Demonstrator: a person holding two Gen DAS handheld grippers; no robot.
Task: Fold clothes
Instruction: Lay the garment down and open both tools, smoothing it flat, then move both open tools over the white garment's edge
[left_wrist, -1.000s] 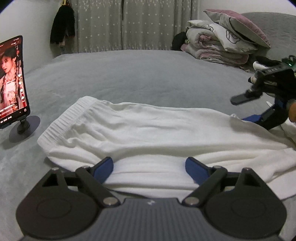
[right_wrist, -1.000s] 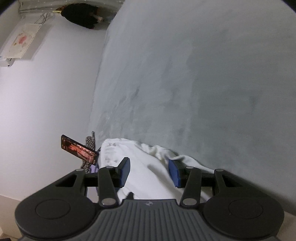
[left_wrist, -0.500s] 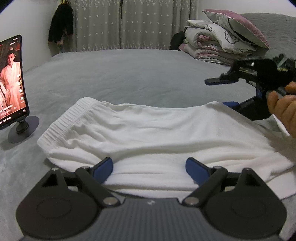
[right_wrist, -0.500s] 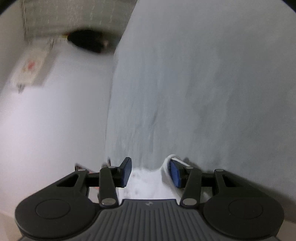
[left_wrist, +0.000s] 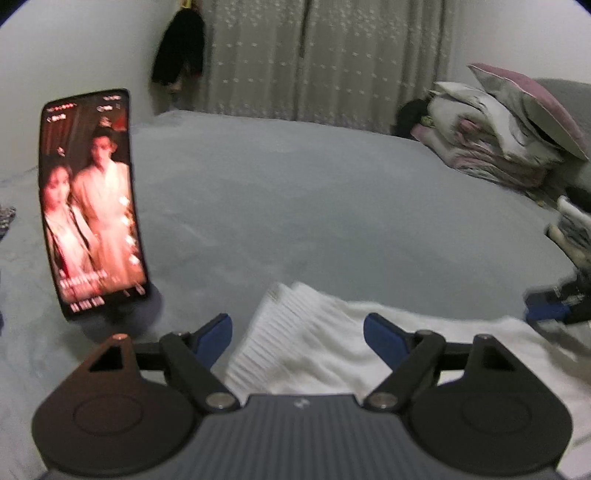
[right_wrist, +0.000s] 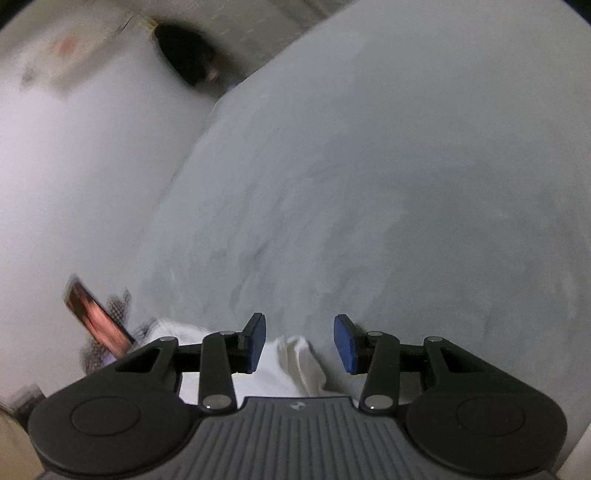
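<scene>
White shorts (left_wrist: 332, 347) with a ribbed waistband lie on the grey bed, low in the left wrist view. My left gripper (left_wrist: 297, 334) is open, its blue pads either side of the waistband end, holding nothing. My right gripper (right_wrist: 299, 341) is open over another part of the white cloth (right_wrist: 291, 365). It also shows blurred at the right edge of the left wrist view (left_wrist: 554, 306).
A lit phone on a round stand (left_wrist: 88, 206) stands at the left, close to my left gripper. It also shows in the right wrist view (right_wrist: 98, 321). Folded quilts and pillows (left_wrist: 506, 136) are piled at the far right. The grey bed (left_wrist: 314, 206) stretches ahead.
My left gripper has swung left toward the phone and waistband end. My right gripper has opened wider and dropped lower, at the far end of the shorts. Both views are motion-blurred.
</scene>
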